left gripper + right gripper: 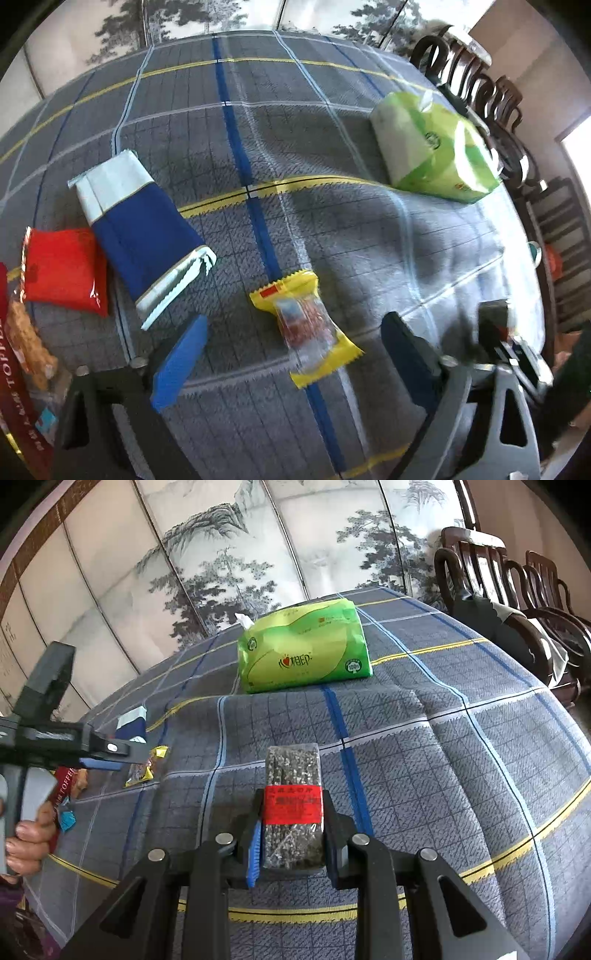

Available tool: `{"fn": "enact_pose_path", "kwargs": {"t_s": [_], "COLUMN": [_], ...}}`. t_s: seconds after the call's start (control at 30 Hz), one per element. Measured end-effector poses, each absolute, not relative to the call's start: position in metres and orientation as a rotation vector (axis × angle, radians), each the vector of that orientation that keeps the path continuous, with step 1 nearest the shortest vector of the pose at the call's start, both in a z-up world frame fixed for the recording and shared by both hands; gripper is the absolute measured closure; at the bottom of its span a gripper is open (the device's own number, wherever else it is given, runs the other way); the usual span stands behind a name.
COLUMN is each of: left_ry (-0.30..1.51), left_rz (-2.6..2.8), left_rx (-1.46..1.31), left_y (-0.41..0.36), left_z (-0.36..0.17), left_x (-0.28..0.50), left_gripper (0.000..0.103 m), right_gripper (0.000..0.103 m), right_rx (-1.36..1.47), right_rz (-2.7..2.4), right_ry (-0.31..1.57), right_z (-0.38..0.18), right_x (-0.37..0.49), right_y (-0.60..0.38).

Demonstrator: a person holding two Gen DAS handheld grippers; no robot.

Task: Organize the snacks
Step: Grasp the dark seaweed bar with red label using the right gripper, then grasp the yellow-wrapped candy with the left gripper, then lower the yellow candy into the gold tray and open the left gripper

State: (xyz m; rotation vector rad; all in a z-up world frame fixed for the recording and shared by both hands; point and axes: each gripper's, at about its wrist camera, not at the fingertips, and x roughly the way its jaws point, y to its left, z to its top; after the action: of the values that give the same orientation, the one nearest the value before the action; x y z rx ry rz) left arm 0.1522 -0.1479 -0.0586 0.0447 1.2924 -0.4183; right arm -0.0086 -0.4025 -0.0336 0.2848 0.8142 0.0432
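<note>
My left gripper [295, 343] is open and hovers over a yellow-ended clear snack packet [306, 326] that lies between its blue pads on the checked tablecloth [332, 184]. A blue and white pouch [140, 229] and a red packet [64, 269] lie to its left. A red toffee bag [14, 369] sits at the far left edge. My right gripper [293, 812] is shut on a clear pack of dark sesame bars with a red label [293, 797]. The left gripper also shows in the right wrist view [107, 758], above the yellow packet [146, 770].
A green tissue pack [303, 653] [432, 147] stands at the far side of the table. Dark wooden chairs [517, 602] line the right edge. A painted folding screen [221, 554] stands behind the table.
</note>
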Motion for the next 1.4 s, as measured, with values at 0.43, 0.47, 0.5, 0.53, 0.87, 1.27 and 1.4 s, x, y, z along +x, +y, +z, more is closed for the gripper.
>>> {"fn": "enact_pose_path", "kwargs": {"t_s": [0.43,0.47,0.5,0.53,0.87,1.27,1.4], "left_ry": [1.226,1.221,1.212,1.208,1.122,0.989,0.933], "left_rz": [-0.384,-0.384,-0.38,-0.382,-0.361,-0.257,-0.182], "left_rx": [-0.049,-0.062,-0.074,-0.081,-0.122,-0.181,-0.179], "left_y": [-0.094,-0.087,-0.078,-0.072,-0.018,0.07,0.103], "left_z": [-0.043,-0.04,-0.036,-0.035,-0.004,0.04,0.049], "left_x": [0.104,0.097,0.085,0.078,0.005,-0.029,-0.028], "left_gripper": [0.081,0.081,0.081,0.081,0.081,0.081,0.08], "right_gripper": [0.076,0.076,0.076,0.076,0.076,0.076,0.076], "right_rx": [0.29,0.287,0.283,0.279,0.227,0.139,0.116], "right_rz": [0.022,0.021,0.017,0.016,-0.016,-0.057,-0.067], "right_ry": [0.828,0.83,0.834,0.838,0.856,0.872,0.875], "right_z": [-0.035,-0.035,-0.035,-0.036,-0.036,-0.035,-0.035], "right_x": [-0.007,-0.007,-0.006,-0.005,-0.003,-0.002,-0.002], "right_y": [-0.406,-0.406,-0.405,-0.404,-0.396,-0.385,-0.382]}}
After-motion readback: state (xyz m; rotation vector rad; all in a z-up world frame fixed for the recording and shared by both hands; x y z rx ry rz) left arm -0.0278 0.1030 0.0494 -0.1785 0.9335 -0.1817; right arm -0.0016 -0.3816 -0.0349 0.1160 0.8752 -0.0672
